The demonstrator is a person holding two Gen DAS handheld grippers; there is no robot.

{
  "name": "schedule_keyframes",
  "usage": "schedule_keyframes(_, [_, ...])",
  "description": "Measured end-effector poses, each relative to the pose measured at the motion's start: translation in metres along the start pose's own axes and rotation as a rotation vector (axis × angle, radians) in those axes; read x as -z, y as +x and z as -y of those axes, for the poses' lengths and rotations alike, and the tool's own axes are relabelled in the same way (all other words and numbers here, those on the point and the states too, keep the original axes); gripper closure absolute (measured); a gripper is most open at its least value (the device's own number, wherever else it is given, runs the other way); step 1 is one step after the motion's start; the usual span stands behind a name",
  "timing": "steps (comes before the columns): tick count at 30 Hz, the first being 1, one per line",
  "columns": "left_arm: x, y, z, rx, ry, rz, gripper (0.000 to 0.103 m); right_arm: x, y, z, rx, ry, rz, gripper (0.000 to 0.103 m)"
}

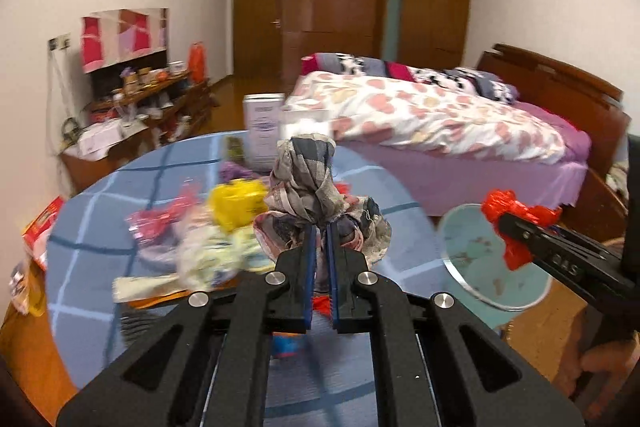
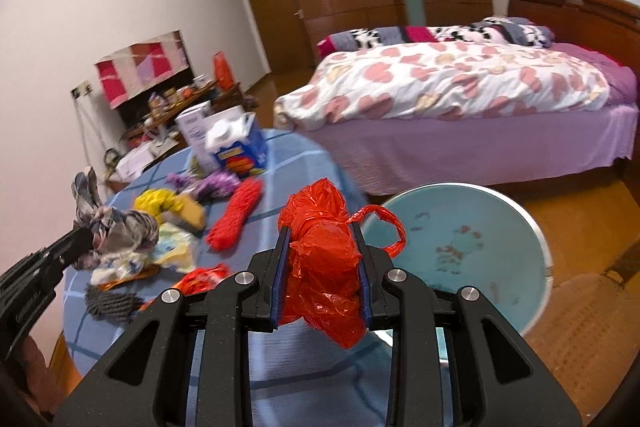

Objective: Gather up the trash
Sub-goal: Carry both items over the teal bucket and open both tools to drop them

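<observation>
My left gripper (image 1: 320, 227) is shut on a crumpled plaid rag (image 1: 312, 183) and holds it above the round blue checked table (image 1: 100, 211); it also shows in the right wrist view (image 2: 116, 227). My right gripper (image 2: 322, 231) is shut on a bunched red plastic bag (image 2: 324, 259), near the rim of a pale blue trash bin (image 2: 472, 247) on the floor right of the table. The bag (image 1: 516, 223) and the bin (image 1: 476, 251) also show in the left wrist view. Loose trash lies on the table: a yellow bag (image 2: 160, 203), a red net (image 2: 236, 219), purple scraps (image 2: 212, 183).
A blue carton (image 2: 240, 147) and a white box (image 2: 192, 131) stand at the table's far edge. A bed (image 2: 460, 95) with a heart-print quilt is behind the bin. A cluttered wooden sideboard (image 1: 140, 107) lines the left wall. The floor is wood.
</observation>
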State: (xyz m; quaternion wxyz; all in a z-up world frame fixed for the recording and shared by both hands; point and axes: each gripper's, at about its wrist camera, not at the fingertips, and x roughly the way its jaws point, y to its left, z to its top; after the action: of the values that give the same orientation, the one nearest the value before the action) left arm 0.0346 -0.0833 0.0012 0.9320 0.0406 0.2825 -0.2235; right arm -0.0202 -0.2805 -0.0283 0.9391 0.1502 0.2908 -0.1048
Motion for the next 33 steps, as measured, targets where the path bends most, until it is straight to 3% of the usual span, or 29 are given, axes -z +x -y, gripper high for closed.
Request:
schedule_keyframes(6, [-0.007,0.020,0.052,0.081,0.081,-0.013,0.098,-0.017,-0.004,0.038,0.062,0.060,0.002,0.074])
schedule_keyframes(9, [-0.005,0.032,0.071,0.116,0.092,-0.040,0.098,-0.020,-0.003,0.049,0.120,-0.012,-0.010,0.074])
schedule_keyframes(13, [-0.001,0.045,0.098,0.145,0.119,-0.066,0.098,-0.014,-0.002,0.074,0.170,0.000,-0.027,0.074])
schedule_keyframes(22, [0.002,0.084,0.159,0.216,0.160,-0.140,0.098,-0.004,0.028,0.120,0.202,0.077,-0.149,0.072])
schedule_keyframes(25, [0.004,0.099,0.174,0.226,0.165,-0.172,0.097,0.000,0.039,0.129,0.187,0.106,-0.207,0.064])
schedule_keyframes(28, [0.005,0.108,0.179,0.224,0.169,-0.193,0.092,0.003,0.043,0.138,0.189,0.164,-0.243,0.053])
schedule_keyframes(30, [0.004,0.107,0.178,0.189,0.178,-0.182,0.063,0.003,0.043,0.142,0.189,0.184,-0.244,0.051])
schedule_keyframes(33, [0.000,0.099,0.173,0.136,0.185,-0.150,0.055,0.000,0.037,0.144,0.191,0.203,-0.216,0.051])
